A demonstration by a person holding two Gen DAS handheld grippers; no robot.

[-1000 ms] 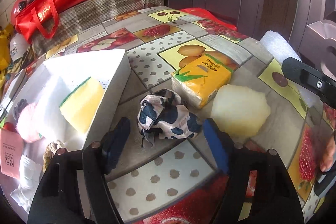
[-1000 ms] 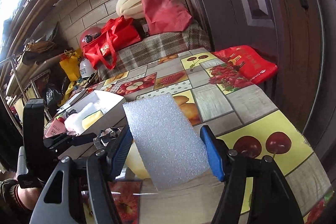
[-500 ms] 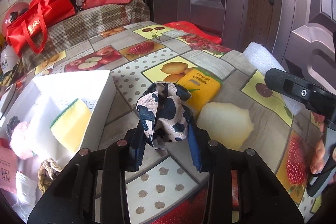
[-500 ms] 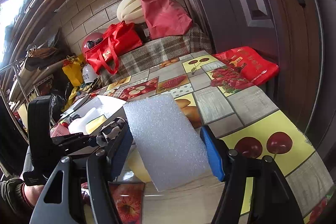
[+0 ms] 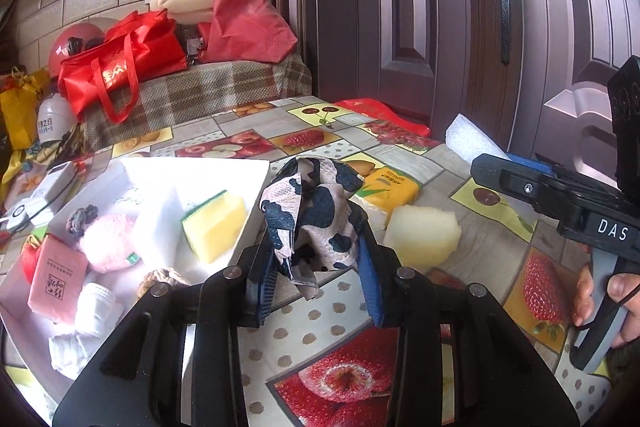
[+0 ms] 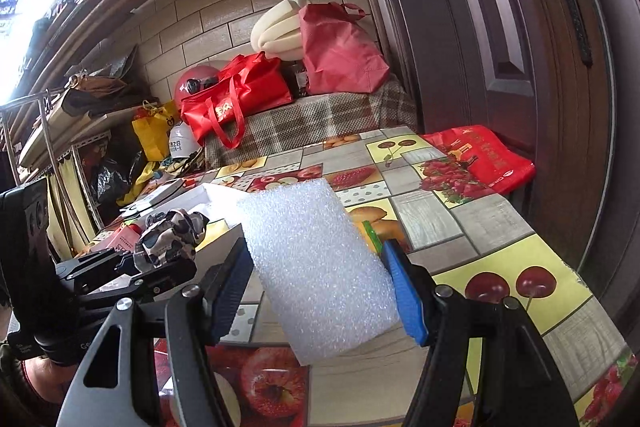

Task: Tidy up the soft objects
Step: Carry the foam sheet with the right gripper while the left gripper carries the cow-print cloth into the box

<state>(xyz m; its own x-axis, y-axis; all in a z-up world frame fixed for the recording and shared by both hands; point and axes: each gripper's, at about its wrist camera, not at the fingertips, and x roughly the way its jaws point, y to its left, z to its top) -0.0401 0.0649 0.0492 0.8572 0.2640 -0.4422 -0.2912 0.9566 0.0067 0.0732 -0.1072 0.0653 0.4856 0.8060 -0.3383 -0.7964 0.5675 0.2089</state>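
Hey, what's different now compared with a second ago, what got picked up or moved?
The left tool closed on the cow-print cloth, which had been lying on the tablecloth, and lifted it clear, next to the white box. The right tool kept its hold on the white foam sheet. The yellow tissue pack and pale sponge stayed put.

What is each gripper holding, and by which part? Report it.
The left gripper pinches the cow-print cloth at its bunched lower part. The right gripper clamps the white foam block across its two side edges, near the lower end.
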